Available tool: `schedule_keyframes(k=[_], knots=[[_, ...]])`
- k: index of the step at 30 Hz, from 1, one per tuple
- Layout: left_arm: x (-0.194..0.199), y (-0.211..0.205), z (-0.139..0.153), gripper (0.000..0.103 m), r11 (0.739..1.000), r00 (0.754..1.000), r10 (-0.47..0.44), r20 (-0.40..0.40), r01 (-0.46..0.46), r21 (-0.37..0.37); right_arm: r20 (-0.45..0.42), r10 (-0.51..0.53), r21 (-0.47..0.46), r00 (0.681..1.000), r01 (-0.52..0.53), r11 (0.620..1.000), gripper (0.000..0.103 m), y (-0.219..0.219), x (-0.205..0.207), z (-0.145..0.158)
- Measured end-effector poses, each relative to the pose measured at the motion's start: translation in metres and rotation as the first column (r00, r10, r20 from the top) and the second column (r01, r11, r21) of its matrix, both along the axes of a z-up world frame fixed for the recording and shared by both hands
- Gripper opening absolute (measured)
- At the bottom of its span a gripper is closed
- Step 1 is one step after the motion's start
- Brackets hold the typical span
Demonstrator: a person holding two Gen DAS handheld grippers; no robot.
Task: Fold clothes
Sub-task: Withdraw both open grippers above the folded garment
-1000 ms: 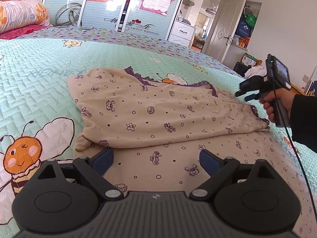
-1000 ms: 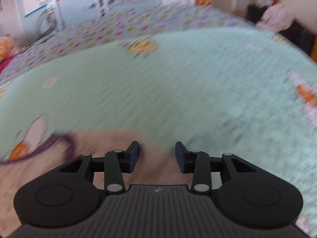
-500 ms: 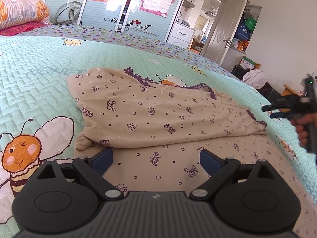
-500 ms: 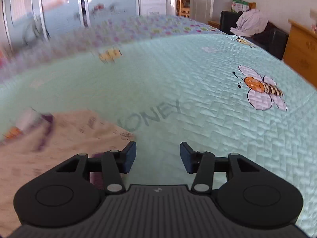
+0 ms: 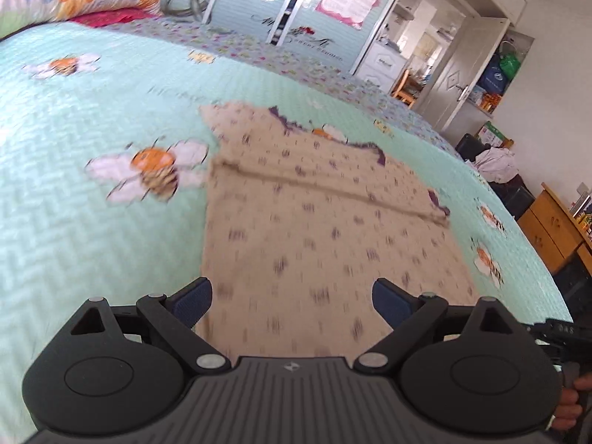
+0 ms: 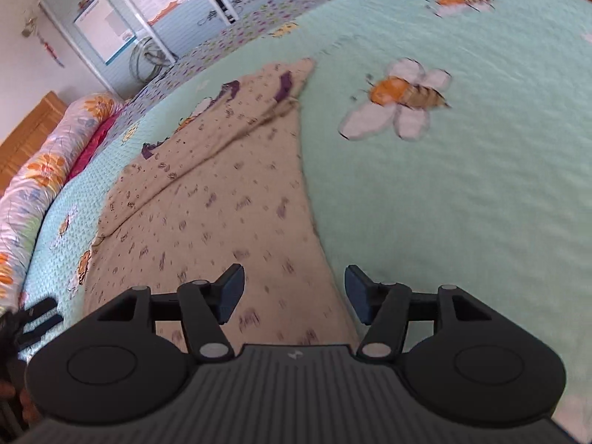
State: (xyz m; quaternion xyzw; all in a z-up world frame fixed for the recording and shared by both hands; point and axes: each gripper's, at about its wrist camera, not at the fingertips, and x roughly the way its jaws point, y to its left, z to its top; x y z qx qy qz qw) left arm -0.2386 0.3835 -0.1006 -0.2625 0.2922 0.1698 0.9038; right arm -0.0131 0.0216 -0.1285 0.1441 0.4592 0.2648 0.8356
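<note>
The beige printed garment (image 5: 318, 229) lies flat on the bed's mint quilt (image 5: 92, 244), its top part folded down so that a straight fold edge crosses it from left to right. Purple trim shows along its far edge. Bare quilt with bee prints surrounds it on the left, right and far sides, so both sides are open.

The left gripper (image 5: 292, 296) hangs over the near part of the garment with its jaws wide apart and nothing between the pads; whether they touch the cloth cannot be told. The right gripper (image 6: 294, 288) sits over the garment's right edge, one pad above cloth and the other above quilt. Its jaws are apart, have just been opening, and hold nothing.

The left wrist view alone shows the open door (image 5: 462, 77), a wooden cabinet (image 5: 555, 229) beside the bed and, low at the right, the other gripper's black body and fingers (image 5: 569, 403) on its handle. The right wrist view alone shows the wooden headboard (image 6: 26, 129) and the length of the floral bolster (image 6: 40, 177) along the bed's left side, plus two dark finger tips of the left gripper at its lower left corner.

A second ago the left view sat close over the garment's near hem; now it looks from farther back and higher, with blur. The right view, then over quilt beyond the garment, now faces along the garment's right edge.
</note>
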Motion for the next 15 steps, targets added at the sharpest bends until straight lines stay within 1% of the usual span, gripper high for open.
schedule_keyframes(k=[1, 3, 5, 8, 12, 15], knots=[[-0.006, -0.010, 0.002, 0.096, 1.000, 1.000, -0.004, -0.018, 0.004, 0.003, -0.014, -0.014, 0.013, 1.000, 0.015, 1.000, 0.061, -0.007, -0.005, -0.001], [-0.010, -0.030, 0.011, 0.096, 0.999, 0.999, -0.013, -0.051, 0.015, 0.032, -0.019, -0.030, 0.060, 0.999, 0.031, 0.998, 0.061, -0.016, -0.016, 0.003], [-0.008, -0.047, 0.018, 0.096, 0.998, 0.997, -0.028, -0.077, 0.032, 0.057, 0.000, -0.007, 0.098, 1.000, 0.007, 0.995, 0.061, -0.017, -0.030, 0.010], [-0.003, -0.070, 0.027, 0.096, 0.994, 0.992, -0.054, -0.114, 0.064, 0.086, 0.047, 0.056, 0.054, 0.997, -0.058, 0.997, 0.063, -0.001, -0.055, 0.020], [0.005, -0.094, 0.026, 0.096, 0.991, 0.983, -0.092, -0.158, 0.107, 0.087, 0.092, 0.143, -0.011, 0.985, -0.143, 0.990, 0.067, 0.019, -0.084, 0.025], [0.010, -0.111, 0.018, 0.096, 0.984, 0.973, -0.132, -0.190, 0.151, 0.090, 0.118, 0.209, -0.058, 0.971, -0.203, 0.977, 0.069, 0.033, -0.104, 0.026]])
